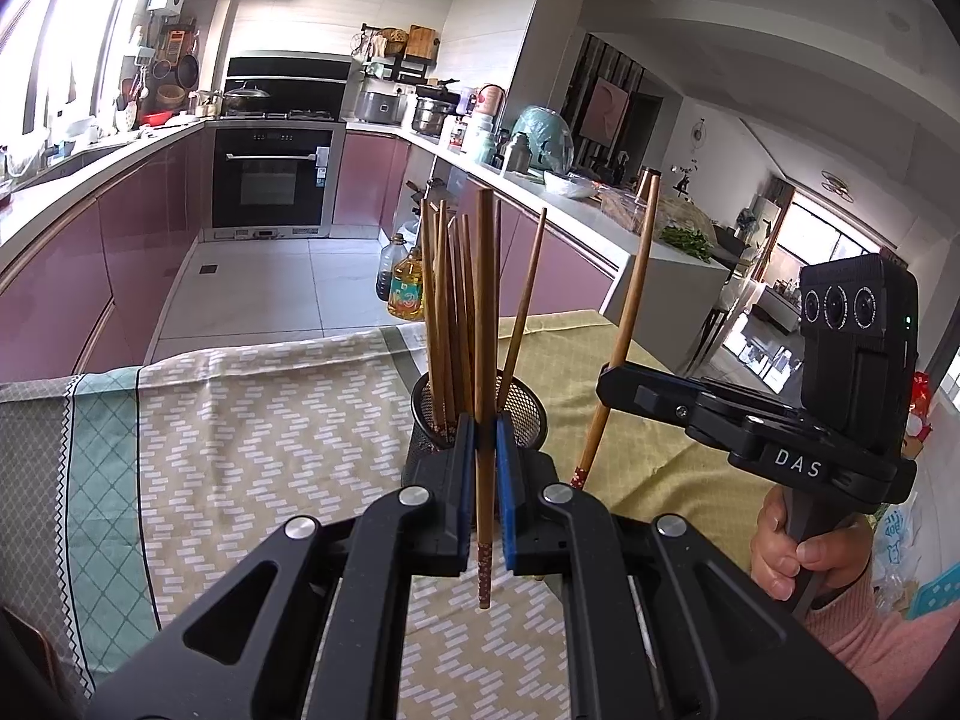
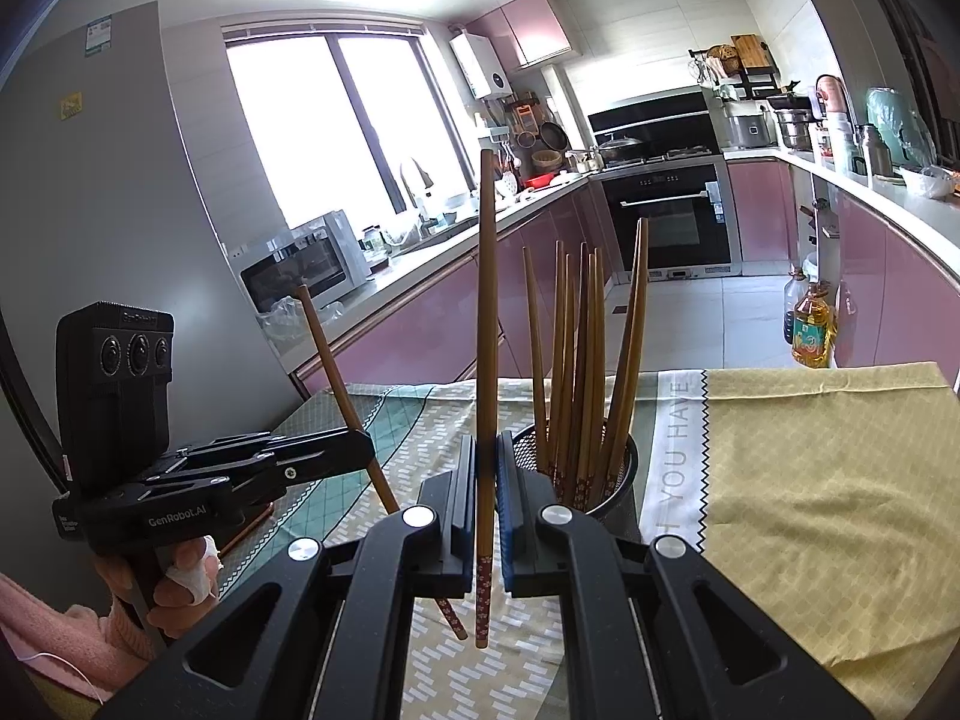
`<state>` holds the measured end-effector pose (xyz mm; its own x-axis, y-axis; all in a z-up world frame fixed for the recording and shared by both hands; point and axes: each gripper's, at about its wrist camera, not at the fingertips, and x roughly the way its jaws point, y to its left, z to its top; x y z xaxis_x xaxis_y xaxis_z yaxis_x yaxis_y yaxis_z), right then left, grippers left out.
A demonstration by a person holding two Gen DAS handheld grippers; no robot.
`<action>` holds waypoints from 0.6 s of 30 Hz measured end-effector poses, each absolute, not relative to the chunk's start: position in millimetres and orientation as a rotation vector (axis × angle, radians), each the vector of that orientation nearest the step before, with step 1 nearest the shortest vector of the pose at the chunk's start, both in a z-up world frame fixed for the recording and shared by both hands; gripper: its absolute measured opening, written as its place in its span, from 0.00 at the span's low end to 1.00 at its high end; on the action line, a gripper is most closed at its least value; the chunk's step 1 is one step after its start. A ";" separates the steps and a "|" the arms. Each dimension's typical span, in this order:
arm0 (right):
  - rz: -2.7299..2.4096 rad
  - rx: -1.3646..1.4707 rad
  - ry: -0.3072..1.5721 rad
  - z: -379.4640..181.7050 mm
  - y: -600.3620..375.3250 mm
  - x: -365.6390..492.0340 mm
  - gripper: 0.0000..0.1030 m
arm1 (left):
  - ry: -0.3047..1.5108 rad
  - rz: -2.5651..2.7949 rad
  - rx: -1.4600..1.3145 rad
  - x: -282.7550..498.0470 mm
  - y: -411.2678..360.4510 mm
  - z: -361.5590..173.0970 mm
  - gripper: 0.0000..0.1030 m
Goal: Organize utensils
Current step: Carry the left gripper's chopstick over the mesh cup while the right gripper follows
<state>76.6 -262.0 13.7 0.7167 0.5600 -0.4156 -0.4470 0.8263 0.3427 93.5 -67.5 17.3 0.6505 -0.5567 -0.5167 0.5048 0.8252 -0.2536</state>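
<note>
1. Our left gripper (image 1: 483,468) is closed on one chopstick (image 1: 485,360), pinched upright between its blue pads (image 1: 505,468), patterned tip hanging below them.
2. Our right gripper (image 2: 486,480) is likewise clamped on a second chopstick (image 2: 487,330), also upright and tip-down.
3. Both sticks hang above the table, just beside the mesh cup (image 1: 522,414), not inside it.
4. The cup stands on the patterned cloth (image 1: 258,420) and holds a bundle of chopsticks (image 2: 576,360) leaning against its rim.
5. Each gripper shows in the other's view, the two close together on either side of the cup.
</note>
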 end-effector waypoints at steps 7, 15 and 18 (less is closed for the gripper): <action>0.567 0.224 0.529 16.4 -261.7 79.1 0.05 | 0.613 -0.603 -0.084 93.6 -71.2 19.2 0.07; 0.567 0.225 0.528 16.6 -261.8 79.3 0.05 | 0.607 -0.601 -0.078 92.4 -72.5 22.4 0.07; 0.568 0.224 0.529 16.4 -261.6 79.3 0.05 | 0.604 -0.599 -0.075 92.5 -73.8 24.2 0.07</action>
<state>79.3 -261.6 16.4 0.7153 0.5640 -0.4127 -0.4517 0.8237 0.3428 92.5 -73.8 24.2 0.6596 -0.5504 -0.5119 0.5077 0.8284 -0.2365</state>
